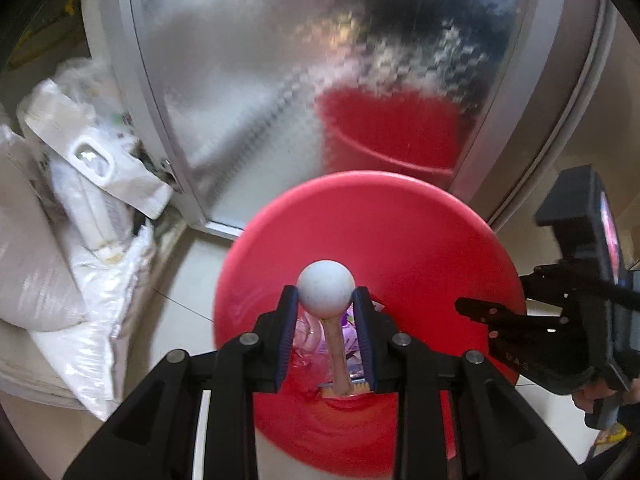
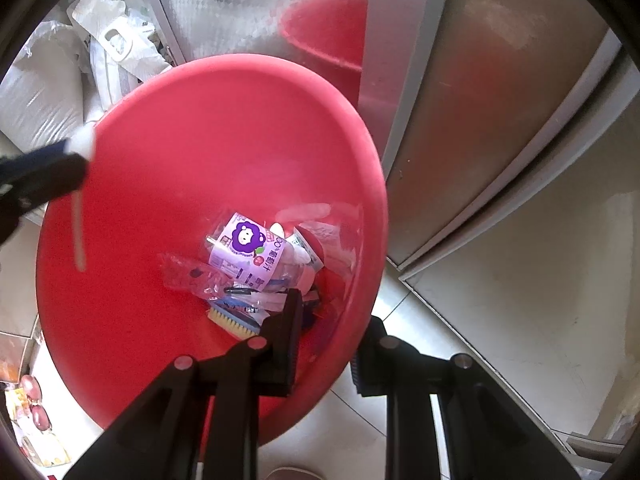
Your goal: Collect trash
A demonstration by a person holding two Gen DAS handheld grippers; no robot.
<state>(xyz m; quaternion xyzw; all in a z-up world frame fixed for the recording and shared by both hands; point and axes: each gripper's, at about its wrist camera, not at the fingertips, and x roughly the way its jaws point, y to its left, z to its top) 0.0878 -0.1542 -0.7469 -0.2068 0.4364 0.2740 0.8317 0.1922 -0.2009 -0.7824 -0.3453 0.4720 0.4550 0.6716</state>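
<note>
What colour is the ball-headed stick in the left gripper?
Pale grey-white ball on a tan stick, clearest in the left wrist view.

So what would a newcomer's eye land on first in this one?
Most likely the big red basin that fills the middle of both views, with wrappers and a brush lying at its bottom. Next, the white ball on a stick clamped in the left hand-held gripper above it. The right hand-held gripper straddles the basin's near rim.
</note>
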